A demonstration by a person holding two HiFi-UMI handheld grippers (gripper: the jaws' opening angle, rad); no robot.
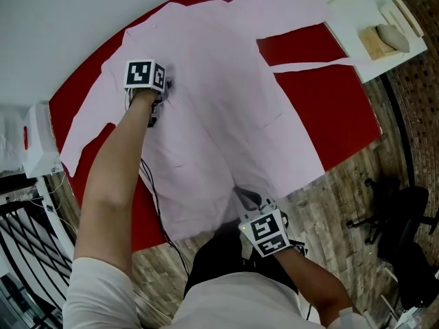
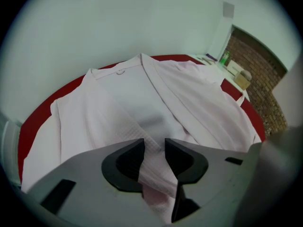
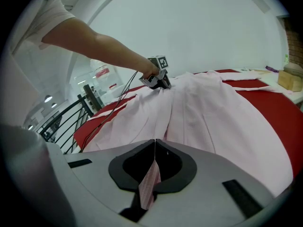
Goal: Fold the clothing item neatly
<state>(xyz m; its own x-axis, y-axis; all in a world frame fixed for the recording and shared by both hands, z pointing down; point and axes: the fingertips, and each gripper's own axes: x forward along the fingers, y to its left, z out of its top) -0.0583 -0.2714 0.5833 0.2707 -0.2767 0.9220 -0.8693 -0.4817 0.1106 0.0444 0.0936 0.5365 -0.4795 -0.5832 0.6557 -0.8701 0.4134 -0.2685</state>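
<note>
Off the table at the far left stands a white box (image 1: 40, 146) with a red label that is too small to read. Next comes the left gripper (image 1: 164, 88). It reaches well over the red table (image 1: 343, 115) and points steeply down onto the left part of the pink robe (image 1: 226, 101). The robe lies spread flat across most of the tabletop, with its collar towards the wall. The left gripper's jaws stand partly apart, and a ridge of waffle-textured cloth lies loose in the gap, not pinched. I judge it is setting a fold down there rather than carrying anything.

Nearer me and further right, the right gripper (image 1: 245, 199) sits at the robe's near hem. Its jaws are closed tight on a thin edge of the fabric, probably to anchor the hem so the cloth lies taut while the far side is arranged.

A belt (image 1: 309, 64) trails off the robe to the right. Past it, a white side table (image 1: 357, 26) carries a wooden block (image 1: 376, 43). The square markers on the gripper cubes are patterns only, and I can read no words anywhere.
</note>
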